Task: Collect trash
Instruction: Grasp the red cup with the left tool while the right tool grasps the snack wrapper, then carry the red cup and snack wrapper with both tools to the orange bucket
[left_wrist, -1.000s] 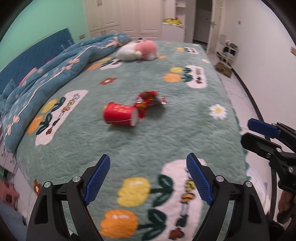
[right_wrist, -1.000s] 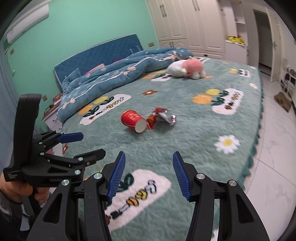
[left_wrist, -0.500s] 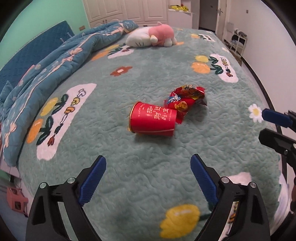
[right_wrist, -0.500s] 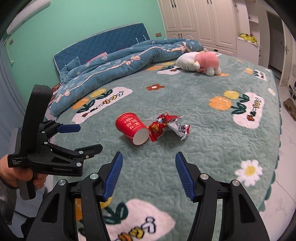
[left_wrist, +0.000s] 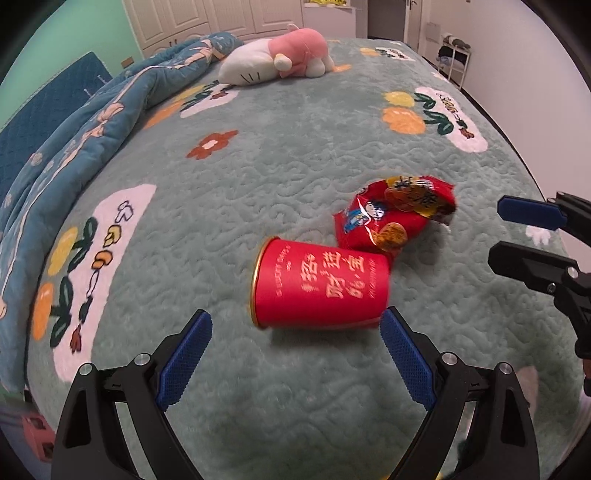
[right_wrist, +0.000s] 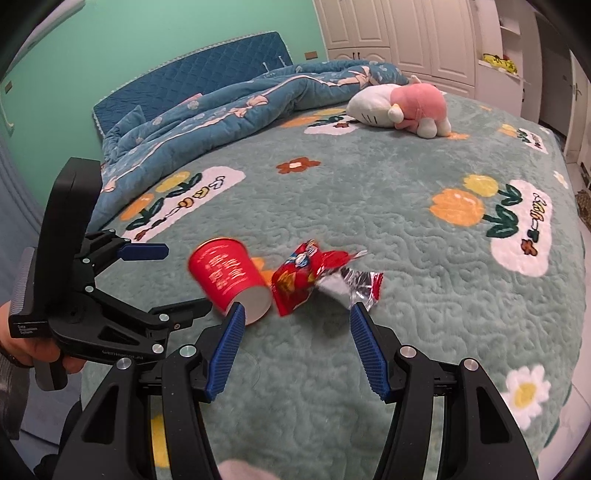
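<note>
A red paper cup (left_wrist: 319, 283) lies on its side on the green bedspread, base to the left. A crumpled red snack wrapper (left_wrist: 391, 216) lies touching it at the far right. My left gripper (left_wrist: 295, 334) is open, its fingertips just short of the cup on either side. In the right wrist view the cup (right_wrist: 231, 278) and the wrapper (right_wrist: 314, 280) lie just beyond my right gripper (right_wrist: 297, 325), which is open and empty. The left gripper (right_wrist: 147, 284) shows at the left there; the right gripper (left_wrist: 532, 236) shows at the right edge of the left wrist view.
A pink and white plush toy (left_wrist: 273, 59) lies at the far end of the bed. A bunched blue quilt (right_wrist: 229, 110) covers the far left side by the blue headboard (right_wrist: 192, 77). The bed edge and white floor (right_wrist: 585, 229) run along the right.
Both grippers have moved forward toward the cup and wrapper, which now sit close in front of the fingertips. Both jaws stay open. The trash has not moved.
</note>
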